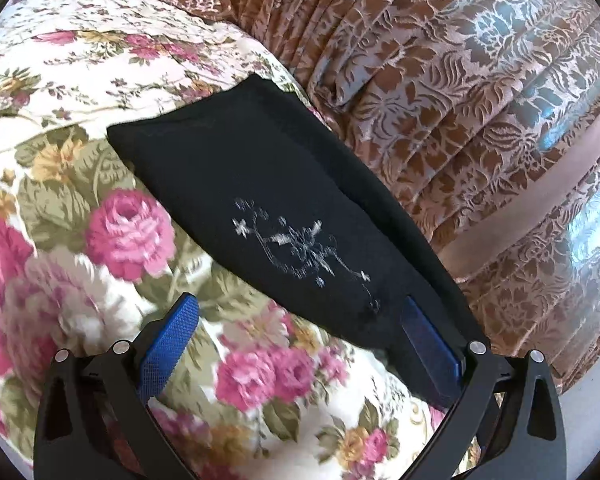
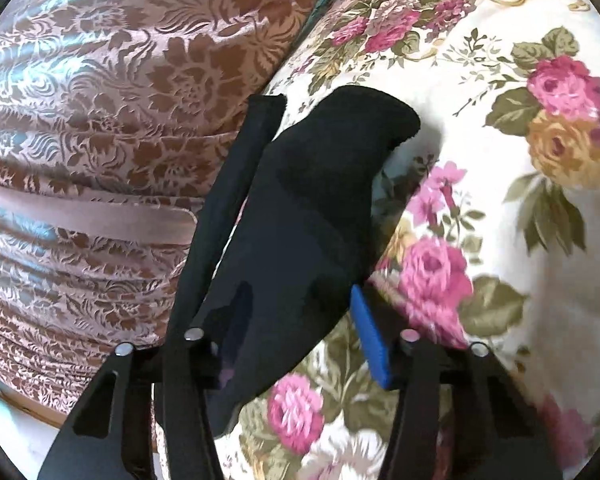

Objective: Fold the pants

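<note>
The black pants (image 1: 260, 192) lie folded into a long narrow strip on the floral bedspread (image 1: 112, 236), with a white embroidered motif (image 1: 300, 248) facing up. My left gripper (image 1: 300, 332) is open; its near end of the pants lies over the right blue pad (image 1: 428, 344), and the left pad (image 1: 172, 340) is bare over the bedspread. In the right wrist view the pants (image 2: 324, 184) drape over the left finger of my right gripper (image 2: 300, 320), which is open; its right blue pad (image 2: 370, 336) is bare. The far end curls up.
A pleated pink-and-brown damask bed skirt (image 1: 460, 100) hangs along the bed's edge beside the pants; it also shows in the right wrist view (image 2: 100, 120). A floral pillow or fold (image 1: 100, 48) lies beyond the pants. The bedspread (image 2: 500, 200) stretches to the right.
</note>
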`<state>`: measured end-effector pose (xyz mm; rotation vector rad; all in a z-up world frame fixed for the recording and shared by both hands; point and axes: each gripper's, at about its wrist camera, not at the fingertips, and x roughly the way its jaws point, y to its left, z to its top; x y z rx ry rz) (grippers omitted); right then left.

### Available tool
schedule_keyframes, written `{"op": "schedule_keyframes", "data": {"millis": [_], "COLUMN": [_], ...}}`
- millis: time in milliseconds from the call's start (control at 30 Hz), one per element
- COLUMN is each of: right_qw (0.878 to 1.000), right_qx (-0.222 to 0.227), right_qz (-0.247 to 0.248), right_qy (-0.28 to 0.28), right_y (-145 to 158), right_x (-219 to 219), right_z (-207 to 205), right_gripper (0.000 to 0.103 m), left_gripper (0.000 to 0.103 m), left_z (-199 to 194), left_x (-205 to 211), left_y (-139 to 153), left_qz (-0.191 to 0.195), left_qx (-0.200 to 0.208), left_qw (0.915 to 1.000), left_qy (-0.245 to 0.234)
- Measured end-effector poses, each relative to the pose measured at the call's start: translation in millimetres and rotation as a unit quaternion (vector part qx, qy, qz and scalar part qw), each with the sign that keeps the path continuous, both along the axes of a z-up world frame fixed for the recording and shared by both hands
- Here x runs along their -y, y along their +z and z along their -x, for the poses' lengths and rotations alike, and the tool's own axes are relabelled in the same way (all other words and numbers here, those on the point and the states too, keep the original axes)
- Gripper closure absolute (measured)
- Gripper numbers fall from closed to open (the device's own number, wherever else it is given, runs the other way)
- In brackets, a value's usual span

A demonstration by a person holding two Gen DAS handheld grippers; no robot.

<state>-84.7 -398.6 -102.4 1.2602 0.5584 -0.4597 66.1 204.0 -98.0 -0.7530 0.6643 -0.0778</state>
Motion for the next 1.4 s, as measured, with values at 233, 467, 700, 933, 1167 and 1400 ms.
{"op": "schedule_keyframes", "data": {"millis": [233,467,700,933,1167,1400], "right_qw": [1.000,0.999,0.998,0.998,0.997,0.986], "right_qx": [0.004,0.010,-0.003,-0.026,0.001,0.010], "right_qz": [0.013,0.038,0.052,0.050,0.076,0.169], "right_qy": [0.015,0.030,0.037,0.038,0.014,-0.006], "right_y": [-14.1,-21.6,-20.9,-16.1,16.2,79.5], "right_x": [9.0,9.1,6.8,9.6,11.2,2.6], "right_z": [-15.3,-16.6,-21.0,-26.6,-10.0,26.7], "right_gripper": [0.077,0.088,0.088,0.091,0.097,0.103], "left_gripper": [0.026,0.039,0.063,0.094,0.098,0.099], "left_z": [-16.2,-29.1,-52.7,-65.1,-40.3,9.8], "left_x": [-16.0,-28.5,-31.6,-43.1,-51.5,-62.7], "left_y": [-6.9,-17.4,-18.7,-20.4,11.2,35.5], "left_qz": [0.010,0.027,0.004,0.012,0.036,0.063], "left_qx": [0.012,0.007,-0.020,-0.057,-0.017,0.018], "left_qw": [0.9999,0.9996,0.9998,0.9983,0.9991,0.9978], "left_qy": [-0.004,0.003,0.001,-0.003,0.012,0.010]}}
